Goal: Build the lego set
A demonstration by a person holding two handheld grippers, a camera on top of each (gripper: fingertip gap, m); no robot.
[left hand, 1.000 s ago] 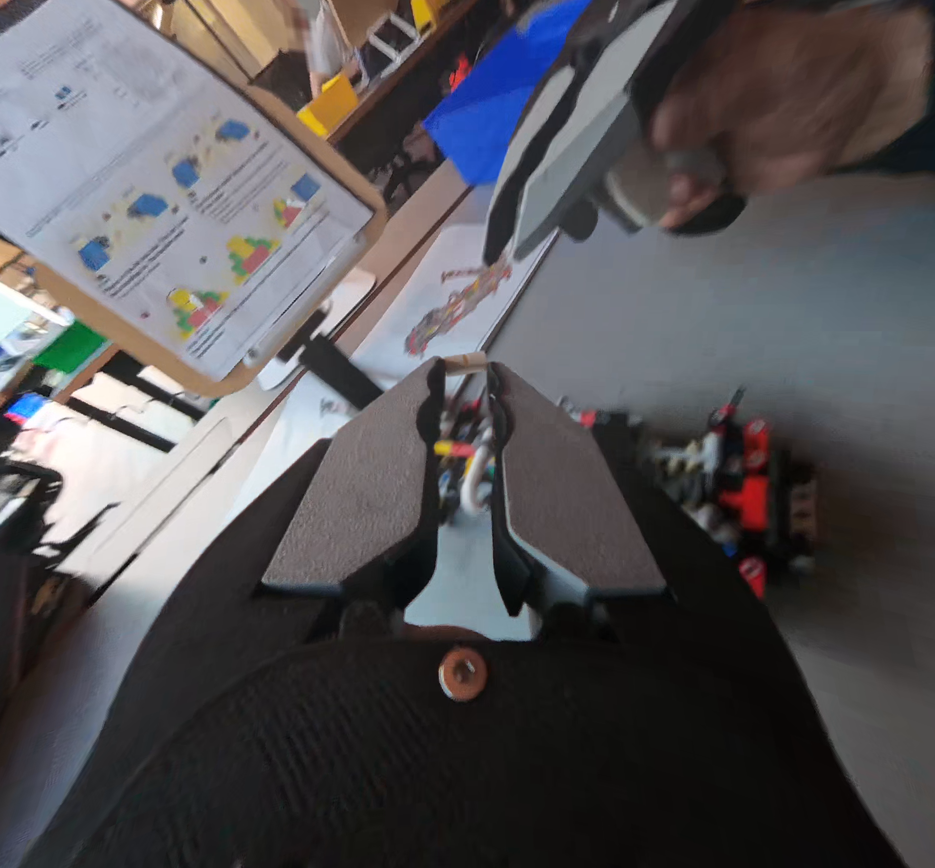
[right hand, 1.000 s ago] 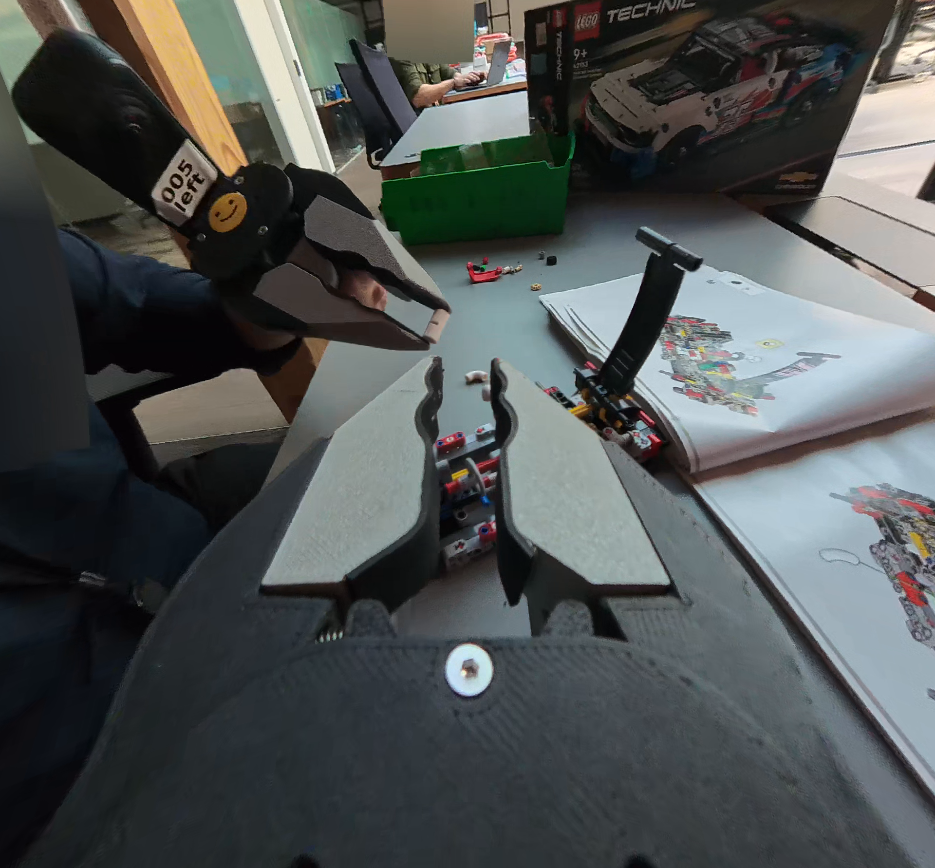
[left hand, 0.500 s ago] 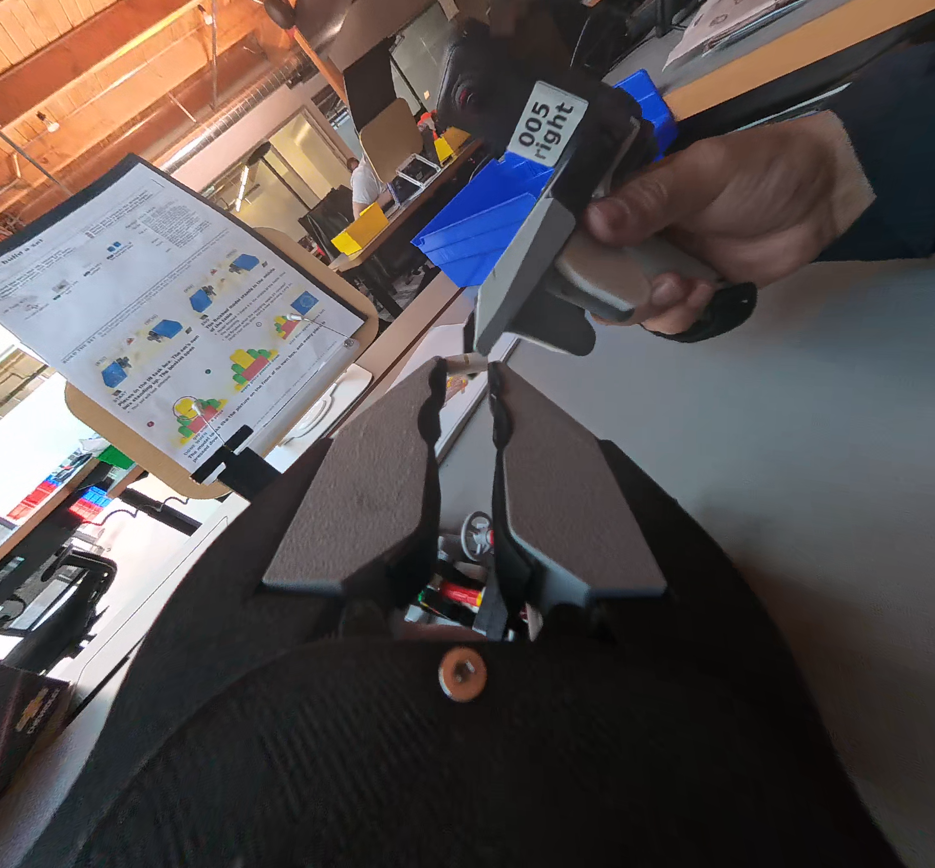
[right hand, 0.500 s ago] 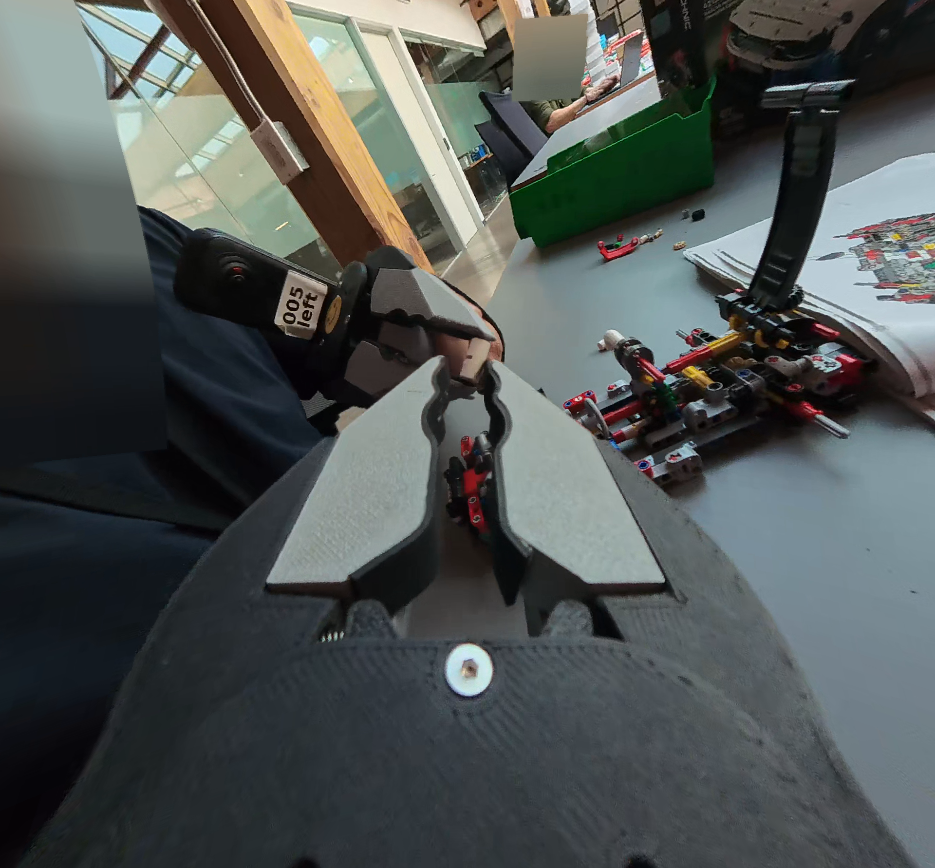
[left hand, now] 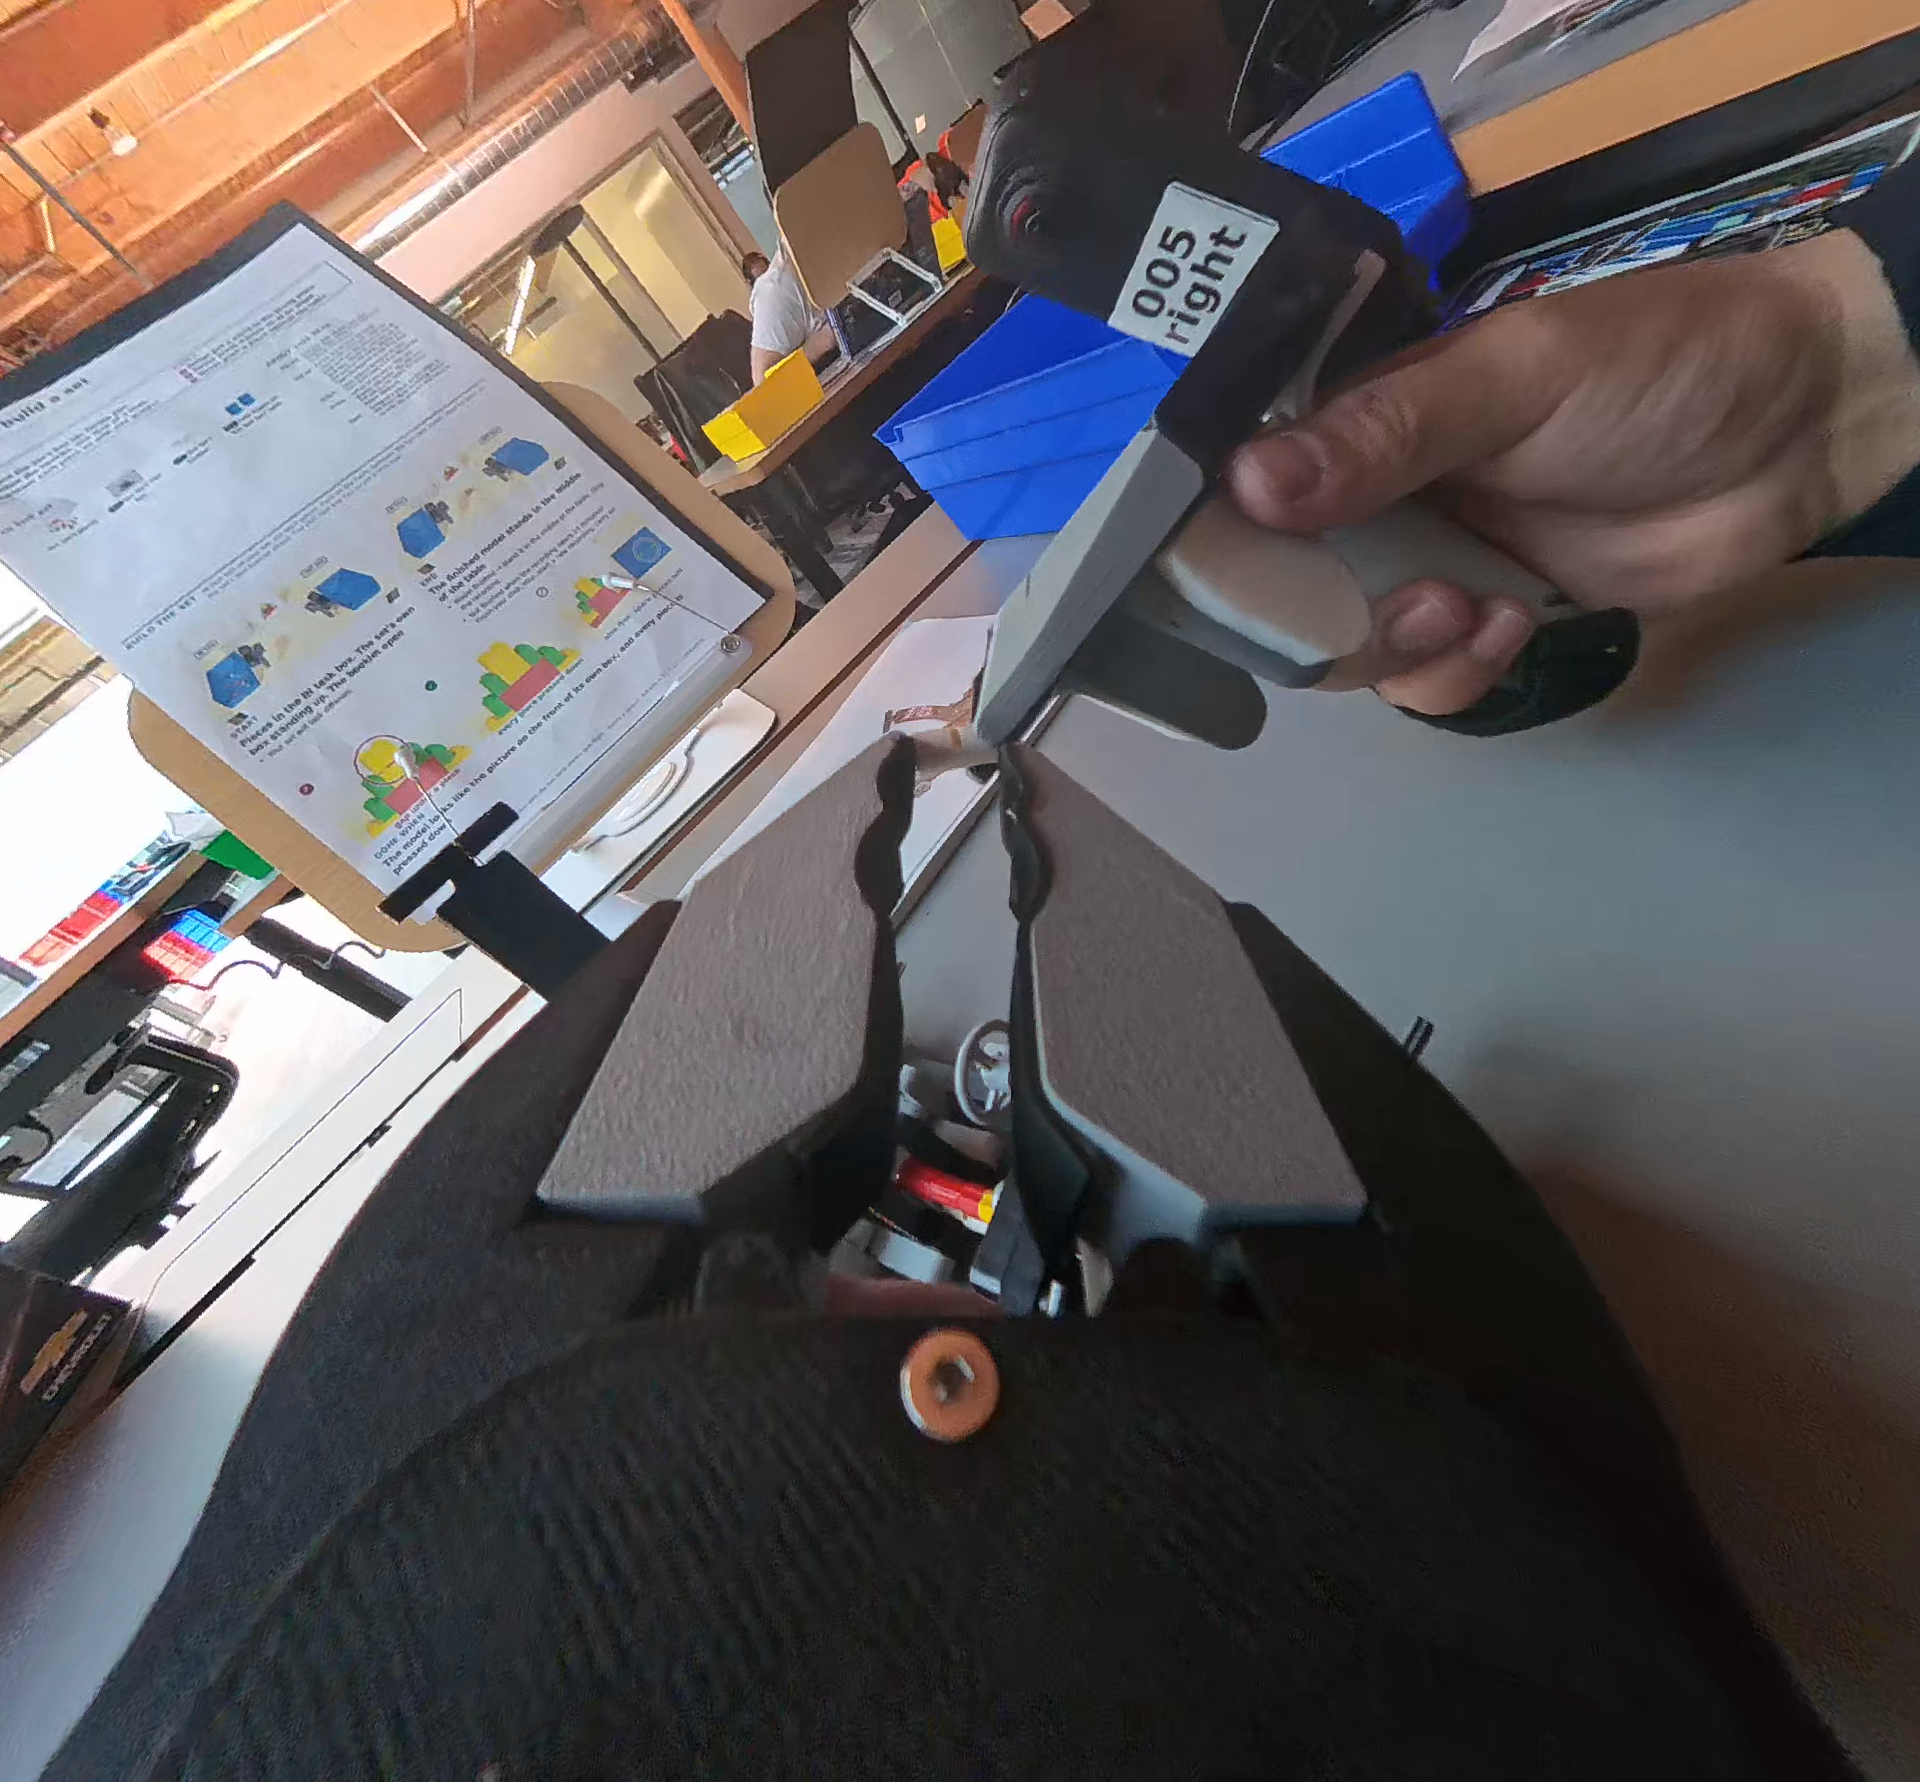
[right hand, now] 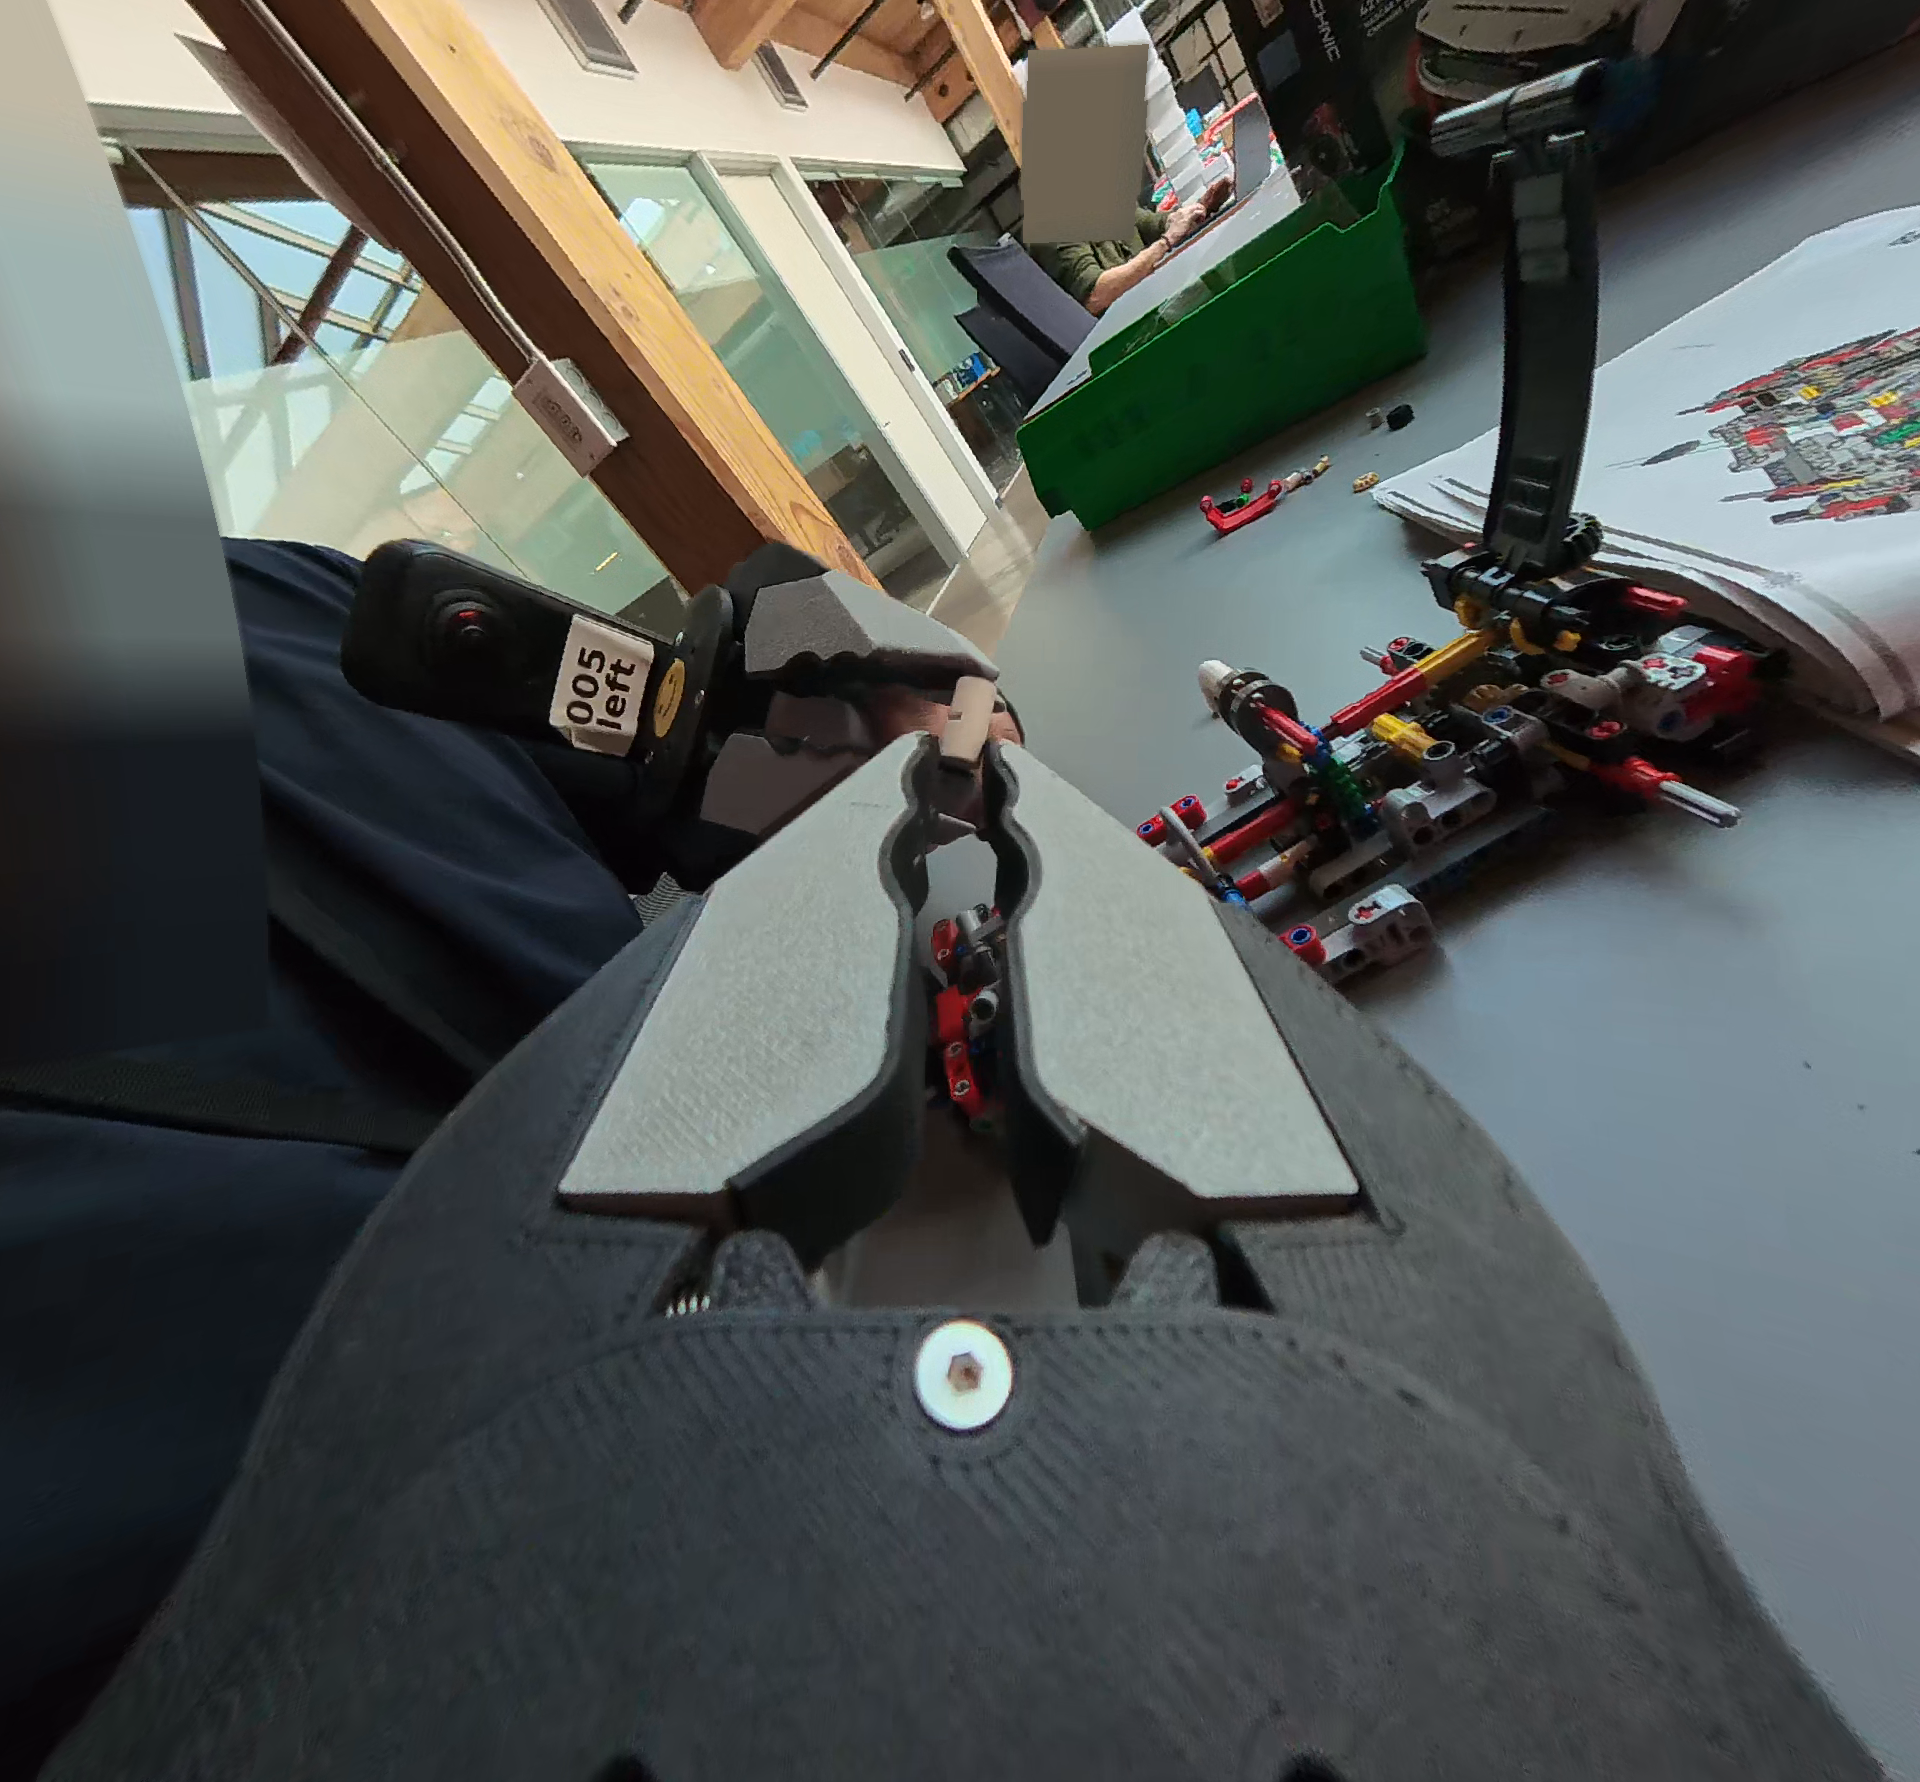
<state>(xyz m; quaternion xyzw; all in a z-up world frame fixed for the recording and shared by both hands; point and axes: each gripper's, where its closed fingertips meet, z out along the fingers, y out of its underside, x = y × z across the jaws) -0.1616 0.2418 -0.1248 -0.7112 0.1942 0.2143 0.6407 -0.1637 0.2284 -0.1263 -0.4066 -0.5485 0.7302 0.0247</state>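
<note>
While both tongs meet tip to tip above the grey bench (right hand: 1558, 1057), the left tongs (left hand: 951, 756) and right tongs (right hand: 961, 761) each pinch one small beige plastic peg (right hand: 964, 722); a multicoloured brick chassis (right hand: 1455, 776) lies right of them.

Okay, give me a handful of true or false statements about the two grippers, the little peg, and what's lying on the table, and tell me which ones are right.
1. A small tan peg sits at the meeting tips of the left gripper and the right gripper. True.
2. The green bin stands on the grey table. True.
3. The brick model hangs in the air between the grippers. False: it lies on the table, off to the side.
4. The booklet is closed. False: it lies open, showing a printed picture.
5. A hand grips the right gripper's handle. True.
</note>
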